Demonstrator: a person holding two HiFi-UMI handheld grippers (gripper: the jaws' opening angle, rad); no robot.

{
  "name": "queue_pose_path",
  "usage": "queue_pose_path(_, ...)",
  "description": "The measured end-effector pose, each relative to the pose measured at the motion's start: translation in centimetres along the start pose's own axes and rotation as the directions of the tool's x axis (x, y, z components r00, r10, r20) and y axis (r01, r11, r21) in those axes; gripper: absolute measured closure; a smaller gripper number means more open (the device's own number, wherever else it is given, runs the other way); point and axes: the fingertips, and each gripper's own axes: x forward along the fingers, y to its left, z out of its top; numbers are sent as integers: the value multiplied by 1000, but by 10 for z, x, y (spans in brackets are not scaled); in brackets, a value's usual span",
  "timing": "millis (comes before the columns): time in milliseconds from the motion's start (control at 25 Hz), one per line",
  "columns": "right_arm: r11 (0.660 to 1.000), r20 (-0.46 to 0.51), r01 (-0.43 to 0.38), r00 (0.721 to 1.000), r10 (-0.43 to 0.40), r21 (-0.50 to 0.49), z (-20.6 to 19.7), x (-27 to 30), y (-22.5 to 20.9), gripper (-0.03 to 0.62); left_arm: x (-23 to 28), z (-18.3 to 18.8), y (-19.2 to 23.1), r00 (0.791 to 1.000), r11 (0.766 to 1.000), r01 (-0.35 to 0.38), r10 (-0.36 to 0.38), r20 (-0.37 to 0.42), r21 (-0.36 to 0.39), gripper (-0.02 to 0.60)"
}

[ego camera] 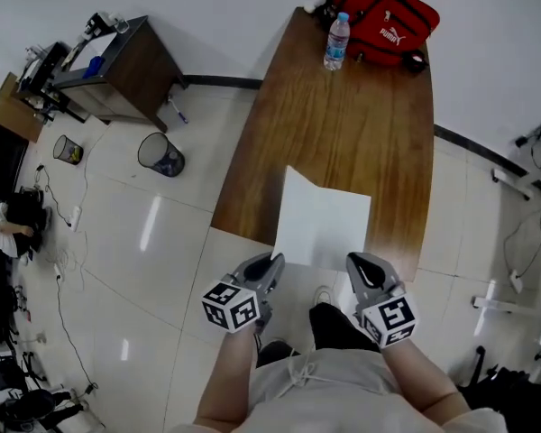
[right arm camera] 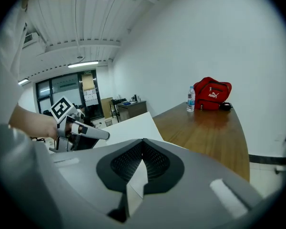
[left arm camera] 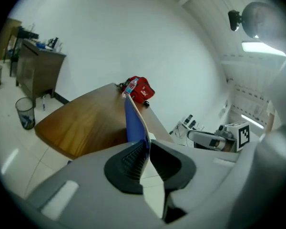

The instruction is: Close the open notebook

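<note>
The open notebook (ego camera: pixel 320 219) lies white-paged at the near edge of the wooden table (ego camera: pixel 343 115). My left gripper (ego camera: pixel 272 262) is at its near left corner. In the left gripper view the jaws (left arm camera: pixel 147 149) are shut on the blue cover (left arm camera: pixel 133 120) and its white page, which stand up edge-on. My right gripper (ego camera: pixel 356 260) is at the near right corner. In the right gripper view its jaws (right arm camera: pixel 142 144) are closed at the near edge of the white page (right arm camera: pixel 128 130), with a pale sliver between the pads. The left gripper (right arm camera: pixel 83 130) shows beyond that page.
A water bottle (ego camera: pixel 336 41) and a red bag (ego camera: pixel 385 18) sit at the table's far end. A mesh bin (ego camera: pixel 160 154) and a dark cabinet (ego camera: pixel 126 66) stand on the tiled floor to the left. Cables and gear lie along the right wall.
</note>
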Motion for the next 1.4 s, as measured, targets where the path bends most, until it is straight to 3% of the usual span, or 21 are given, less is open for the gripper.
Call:
queue_pose_path(280, 988, 54, 143, 988, -147, 62, -1, -49, -21, 592, 43, -6, -73, 982, 975, 149, -127, -140, 163, 544)
queue_pose_path(520, 953, 34, 265, 962, -273, 145, -30, -91, -48, 592, 97, -47, -108, 942, 946, 267, -217, -256, 181, 535)
queue_pose_path(760, 919, -11, 335, 940, -340, 210, -60, -114, -65, 592, 137, -98, -121, 875, 911, 343, -221, -431, 230, 523)
queue_pose_path(1040, 904, -36, 358, 932, -360, 234, -81, -112, -87, 592, 159, -139, -110, 807, 894, 366, -167, -567, 258, 518)
queue_pose_path(1200, 902, -37, 352, 934, -354, 251, -89, -105, -83, 592, 157, -143, -113, 805, 879, 381, -162, -571, 288, 501)
queue_pose_path(1400, 918, -3, 329, 942, -337, 224, -78, -97, -54, 592, 125, -118, -134, 858, 864, 396, -227, -461, 312, 485)
